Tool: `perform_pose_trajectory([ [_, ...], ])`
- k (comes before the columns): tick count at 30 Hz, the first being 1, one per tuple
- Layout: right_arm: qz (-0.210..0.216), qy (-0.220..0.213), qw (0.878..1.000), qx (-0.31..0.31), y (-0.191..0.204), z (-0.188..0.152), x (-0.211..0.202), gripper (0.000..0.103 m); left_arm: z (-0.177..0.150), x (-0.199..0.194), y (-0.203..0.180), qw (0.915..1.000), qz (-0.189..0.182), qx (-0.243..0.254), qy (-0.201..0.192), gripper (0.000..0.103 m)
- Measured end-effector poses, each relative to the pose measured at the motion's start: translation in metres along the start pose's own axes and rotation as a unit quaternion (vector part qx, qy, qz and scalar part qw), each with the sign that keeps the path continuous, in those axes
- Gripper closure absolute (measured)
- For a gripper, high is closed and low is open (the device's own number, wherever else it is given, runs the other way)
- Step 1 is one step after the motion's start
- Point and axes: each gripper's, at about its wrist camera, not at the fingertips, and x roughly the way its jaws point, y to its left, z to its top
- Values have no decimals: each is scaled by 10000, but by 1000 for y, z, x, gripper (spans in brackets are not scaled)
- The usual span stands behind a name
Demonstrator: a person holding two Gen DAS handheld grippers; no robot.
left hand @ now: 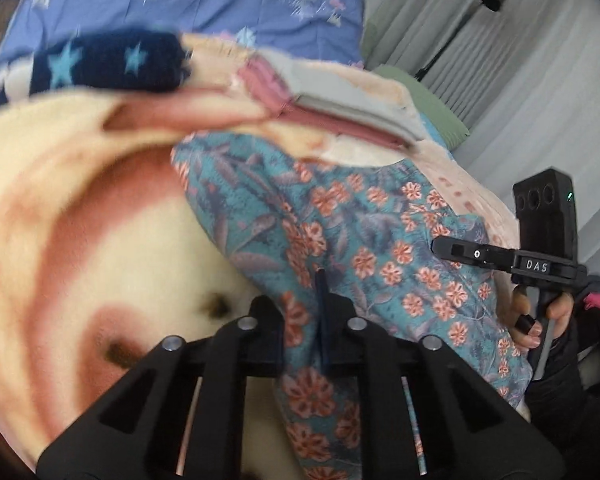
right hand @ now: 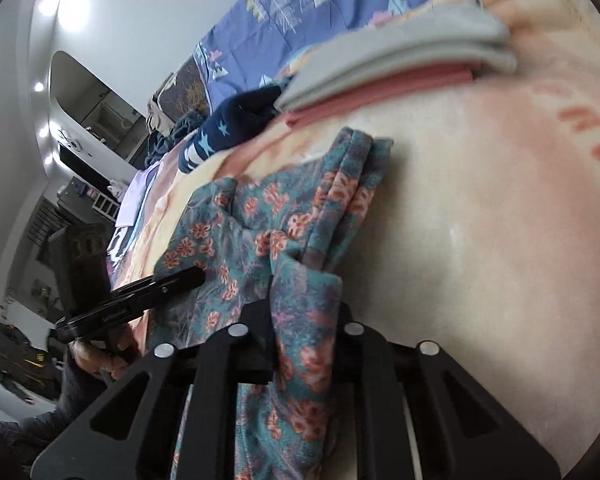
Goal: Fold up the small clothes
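Floral garment (left hand: 352, 240) lies on the cream blanket (left hand: 100, 240), pinched at both near edges. My left gripper (left hand: 321, 304) is clamped on cloth; my right gripper (right hand: 300, 312) likewise. Mid-fold, I judge; next I'd carry both edges over toward the folded stack (right hand: 400, 60).

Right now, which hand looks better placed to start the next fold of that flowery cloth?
Hard to separate: both tools are shut on the floral garment. Probably the right tool, pinching a bunched corner; the left tool grips a flat edge.
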Motion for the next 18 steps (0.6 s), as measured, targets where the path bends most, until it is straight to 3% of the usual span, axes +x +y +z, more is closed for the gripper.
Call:
perform_pose_trajectory([
  [5, -507, -664, 9932, -816, 57, -6, -42, 90, 9, -42, -48, 9946, 175, 831, -601, 91],
  [11, -1158, -1583, 9658, -1693, 119, -19, -97, 90, 20, -88, -89, 9809, 234, 1477, -1246, 92],
  [15, -1378, -2002, 9499, -1967, 135, -20, -120, 90, 29, -105, -109, 9728, 276, 1750, -1493, 92],
  [18, -1407, -2157, 9461, -1965, 133, -17, -130, 90, 38, -113, -123, 9674, 315, 1921, -1617, 92],
])
